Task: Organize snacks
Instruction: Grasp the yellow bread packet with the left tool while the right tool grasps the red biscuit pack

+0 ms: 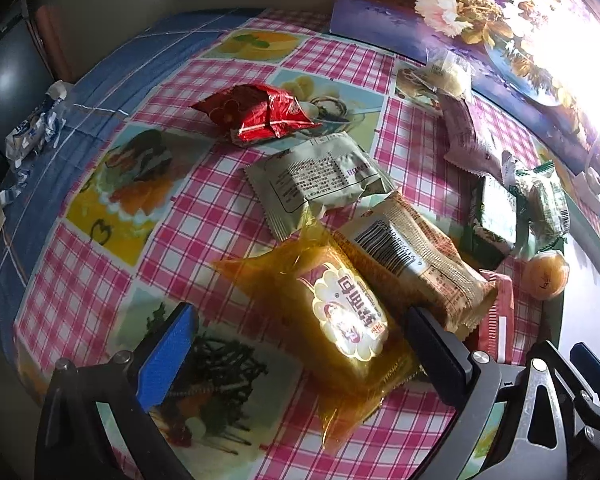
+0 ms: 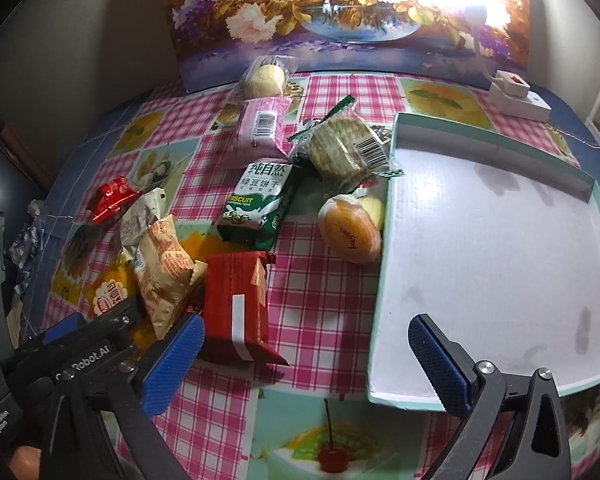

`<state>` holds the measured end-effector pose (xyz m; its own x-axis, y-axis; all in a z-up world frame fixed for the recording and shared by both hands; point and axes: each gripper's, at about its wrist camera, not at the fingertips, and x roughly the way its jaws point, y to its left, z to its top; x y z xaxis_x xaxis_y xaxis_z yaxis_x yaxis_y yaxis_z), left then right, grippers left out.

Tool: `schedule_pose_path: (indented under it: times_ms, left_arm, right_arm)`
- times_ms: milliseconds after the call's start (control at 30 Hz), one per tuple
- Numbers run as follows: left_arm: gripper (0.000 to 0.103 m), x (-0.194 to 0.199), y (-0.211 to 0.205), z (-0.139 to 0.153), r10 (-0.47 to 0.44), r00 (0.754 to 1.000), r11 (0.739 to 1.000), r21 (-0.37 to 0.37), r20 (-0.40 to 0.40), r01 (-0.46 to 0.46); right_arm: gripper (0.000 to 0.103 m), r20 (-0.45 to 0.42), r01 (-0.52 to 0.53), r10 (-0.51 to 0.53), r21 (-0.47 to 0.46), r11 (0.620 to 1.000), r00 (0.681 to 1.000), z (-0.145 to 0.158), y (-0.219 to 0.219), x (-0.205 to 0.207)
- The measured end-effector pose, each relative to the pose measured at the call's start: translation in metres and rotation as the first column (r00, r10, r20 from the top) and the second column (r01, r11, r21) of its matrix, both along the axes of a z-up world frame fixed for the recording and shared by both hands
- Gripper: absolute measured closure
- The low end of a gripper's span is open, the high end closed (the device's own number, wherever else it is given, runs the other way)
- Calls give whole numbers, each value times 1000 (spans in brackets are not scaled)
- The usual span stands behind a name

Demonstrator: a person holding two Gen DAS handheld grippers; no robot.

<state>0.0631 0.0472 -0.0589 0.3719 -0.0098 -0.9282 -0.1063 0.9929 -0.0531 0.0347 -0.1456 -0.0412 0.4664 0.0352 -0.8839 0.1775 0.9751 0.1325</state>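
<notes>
Several wrapped snacks lie on the checked tablecloth. My left gripper [image 1: 300,340] is open, its jaws on either side of a yellow-orange packet [image 1: 340,312] that lies on the cloth. Beside it are a tan barcode packet [image 1: 416,260], a pale green packet [image 1: 320,180] and a red foil packet [image 1: 256,114]. My right gripper [image 2: 306,340] is open and empty above the cloth, just left of the white tray [image 2: 500,240]. In the right wrist view a red packet [image 2: 236,300], a green biscuit packet [image 2: 260,204] and a round orange cake [image 2: 350,228] lie near the tray.
A flower picture [image 2: 340,12] leans at the back of the table. A white power strip [image 2: 516,96] sits at the back right. A crumpled wrapper [image 1: 32,128] lies at the table's left edge. A pink packet [image 2: 262,124] and wrapped round cakes [image 2: 340,148] lie behind the pile.
</notes>
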Motion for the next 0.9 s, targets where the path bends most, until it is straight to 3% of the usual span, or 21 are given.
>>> schedule_pose_path:
  times_ms: [267, 367, 533, 667, 900]
  left_arm:
    - [1, -4, 22, -9, 49, 999, 999, 20, -9, -49]
    - [1, -3, 30, -11, 61, 998, 998, 20, -4, -61]
    - [1, -3, 35, -11, 53, 999, 998, 14, 14, -53]
    - [20, -1, 33, -10, 29, 999, 1000, -2, 19, -29]
    - [26, -2, 29, -11, 3, 999, 1000, 11, 32, -4]
  right_arm:
    - [0, -13, -68, 68, -44, 997, 998, -10, 19, 9]
    - [0, -13, -97, 96, -103, 990, 995, -12, 28, 11]
    - [8, 1, -144, 145, -112, 983, 989, -13, 39, 14]
    - [18, 22, -176, 181, -145, 974, 983, -11, 49, 13]
    - [36, -4, -237, 239, -117, 964, 971, -22, 60, 15]
